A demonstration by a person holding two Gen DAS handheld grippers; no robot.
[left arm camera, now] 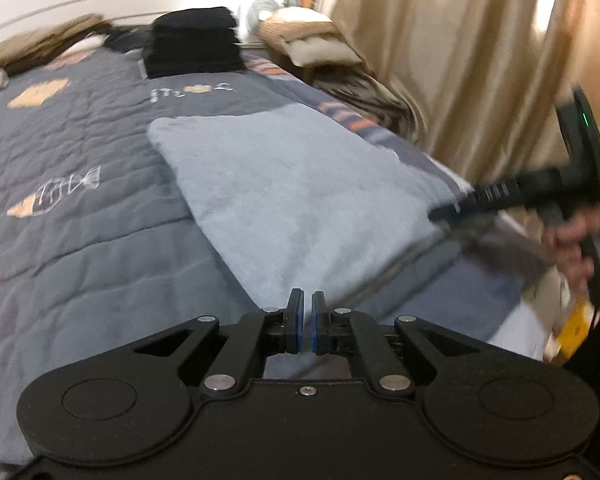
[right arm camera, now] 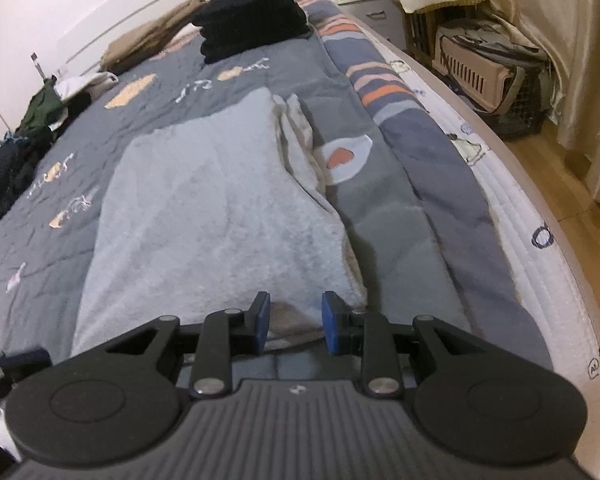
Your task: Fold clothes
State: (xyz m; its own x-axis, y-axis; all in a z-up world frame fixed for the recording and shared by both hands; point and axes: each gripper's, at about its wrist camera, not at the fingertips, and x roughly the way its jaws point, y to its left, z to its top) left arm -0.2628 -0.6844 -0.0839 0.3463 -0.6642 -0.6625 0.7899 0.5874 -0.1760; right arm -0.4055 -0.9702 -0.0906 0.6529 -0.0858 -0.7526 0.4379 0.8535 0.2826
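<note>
Clothes are at mixed stages on the bed (right arm camera: 380,216): a pale grey fleece garment (right arm camera: 204,208) lies flat as a rough rectangle, its right edge showing doubled layers, so we judge it at least partly folded. A neat black stack (right arm camera: 252,20) sits beyond; a loose dark heap (right arm camera: 24,144) seems left. Our left tool (left arm camera: 307,322) is nearly closed, empty; our right tool (right arm camera: 296,320) gapes wide over the garment's near edge.

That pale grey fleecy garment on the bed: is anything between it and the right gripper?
Nothing visible. The right gripper hangs with its jaws open just short of the pale grey garment's near edge, with only quilt around it.
</note>
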